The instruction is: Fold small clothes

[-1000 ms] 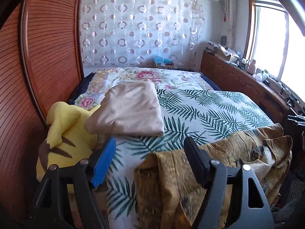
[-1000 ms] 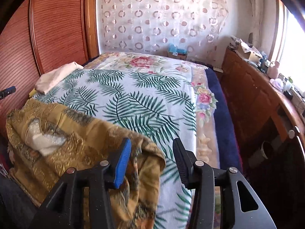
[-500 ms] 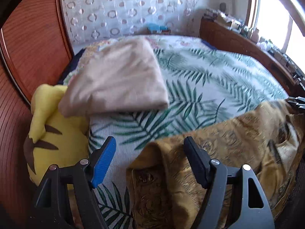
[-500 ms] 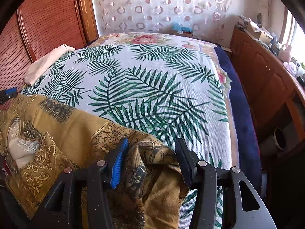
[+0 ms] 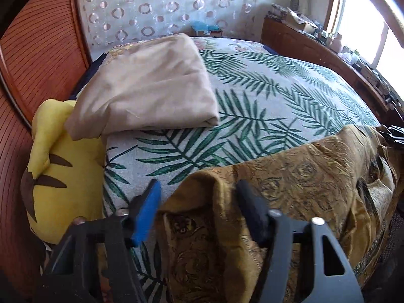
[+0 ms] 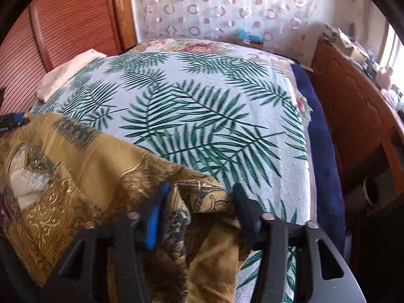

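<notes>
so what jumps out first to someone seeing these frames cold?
The gold patterned garment draped over the near edge of the palm-leaf bedspread, a bunched corner sitting between the open jaws of each gripper, left gripper and right gripper. Next, the yellow plush toy wedged at the bed's left side, with a folded beige cloth partly lying on it.

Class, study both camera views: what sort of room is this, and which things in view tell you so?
Most likely a home bedroom: a bed under a palm-leaf bedspread, a yellow plush toy beside it, and a folded beige cloth lying on top.
</notes>
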